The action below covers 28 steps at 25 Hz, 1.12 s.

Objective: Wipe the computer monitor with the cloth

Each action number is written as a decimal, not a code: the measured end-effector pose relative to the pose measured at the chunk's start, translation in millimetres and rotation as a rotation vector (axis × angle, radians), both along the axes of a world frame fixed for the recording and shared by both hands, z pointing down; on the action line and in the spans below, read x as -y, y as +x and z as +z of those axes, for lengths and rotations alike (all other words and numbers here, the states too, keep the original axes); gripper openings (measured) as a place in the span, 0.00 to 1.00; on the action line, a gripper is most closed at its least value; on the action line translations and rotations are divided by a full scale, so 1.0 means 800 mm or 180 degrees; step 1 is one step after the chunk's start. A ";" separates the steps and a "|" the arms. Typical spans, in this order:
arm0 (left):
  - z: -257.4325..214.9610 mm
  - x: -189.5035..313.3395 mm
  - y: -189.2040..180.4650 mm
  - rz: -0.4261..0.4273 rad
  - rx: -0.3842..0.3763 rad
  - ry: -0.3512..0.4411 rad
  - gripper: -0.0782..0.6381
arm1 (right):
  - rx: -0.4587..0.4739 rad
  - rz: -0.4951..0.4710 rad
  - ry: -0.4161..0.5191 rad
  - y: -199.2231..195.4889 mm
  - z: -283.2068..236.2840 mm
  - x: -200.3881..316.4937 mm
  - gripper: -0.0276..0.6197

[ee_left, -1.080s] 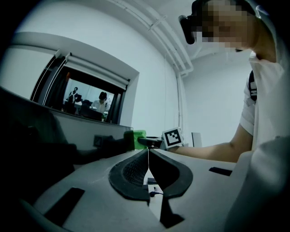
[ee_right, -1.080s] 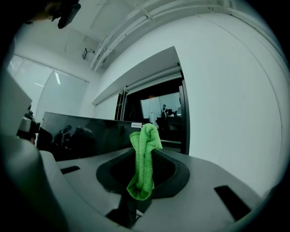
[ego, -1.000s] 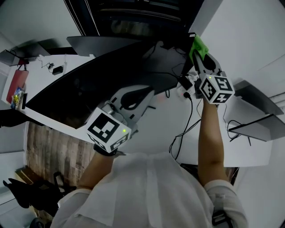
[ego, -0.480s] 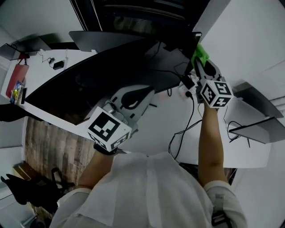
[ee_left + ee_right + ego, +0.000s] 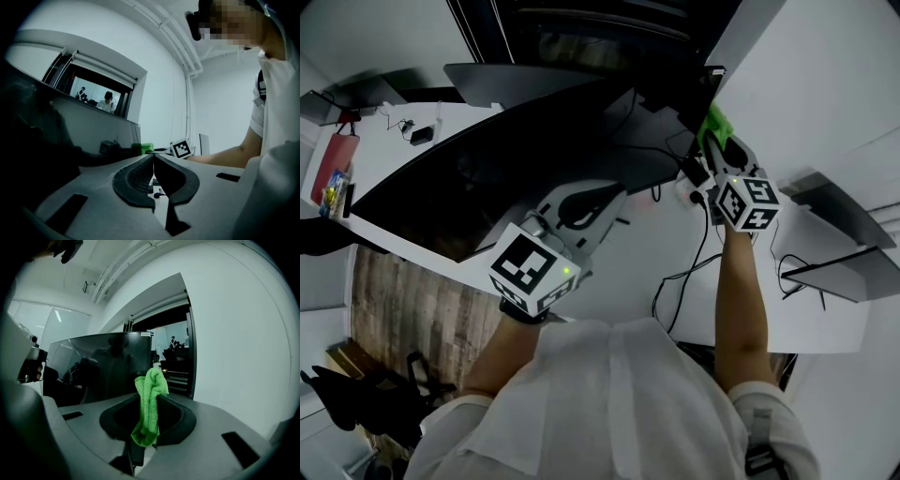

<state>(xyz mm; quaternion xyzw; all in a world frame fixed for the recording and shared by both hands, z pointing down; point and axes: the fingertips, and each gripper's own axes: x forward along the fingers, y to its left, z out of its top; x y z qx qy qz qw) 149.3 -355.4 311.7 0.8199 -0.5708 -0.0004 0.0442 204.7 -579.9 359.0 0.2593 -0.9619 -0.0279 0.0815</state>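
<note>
Nearest the head camera: the person's white shirt (image 5: 628,394), with both bare forearms reaching forward over the bench (image 5: 637,267).
Bench: white, with a black cable (image 5: 698,248) trailing across it between the two arms.
Left side: the left gripper (image 5: 598,199) is held low, in front of the monitor's bottom edge. In its own view the jaws are pressed together along their length, with nothing between them (image 5: 153,161).
Right side: the right gripper (image 5: 719,150) reaches further out than the left, towards the screen's right end. Its jaws are clamped on the cloth (image 5: 149,408).
Cloth: bright green and bunched into a fold (a textured weave shows in the right gripper view). It sticks up past the jaw tips and hangs down behind them. From the head view it sits at the far right of the screen (image 5: 713,122), close to the white wall.
Contact: I cannot tell whether the cloth touches the screen.
Monitor: a wide dark panel (image 5: 487,178) running from the left of the bench to the right. In the right gripper view it stands just left of the cloth, its glass giving dim reflections (image 5: 98,366).
Beyond: a dark opening (image 5: 176,357) in the white wall, right of the monitor.
</note>
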 end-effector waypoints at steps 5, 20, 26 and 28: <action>0.004 -0.001 0.000 -0.0002 -0.0007 -0.0029 0.13 | -0.0076 -0.0004 -0.0073 0.001 0.018 -0.001 0.15; 0.031 0.001 0.007 0.0030 -0.0042 -0.0116 0.13 | -0.0296 -0.0059 -0.0412 0.010 0.100 -0.001 0.15; 0.042 0.001 0.008 0.0028 -0.0040 -0.0161 0.13 | -0.0454 -0.0047 -0.0560 0.014 0.136 -0.002 0.15; 0.046 0.001 0.008 0.0034 -0.0040 -0.0184 0.13 | -0.0516 -0.0046 -0.0603 0.015 0.147 -0.003 0.15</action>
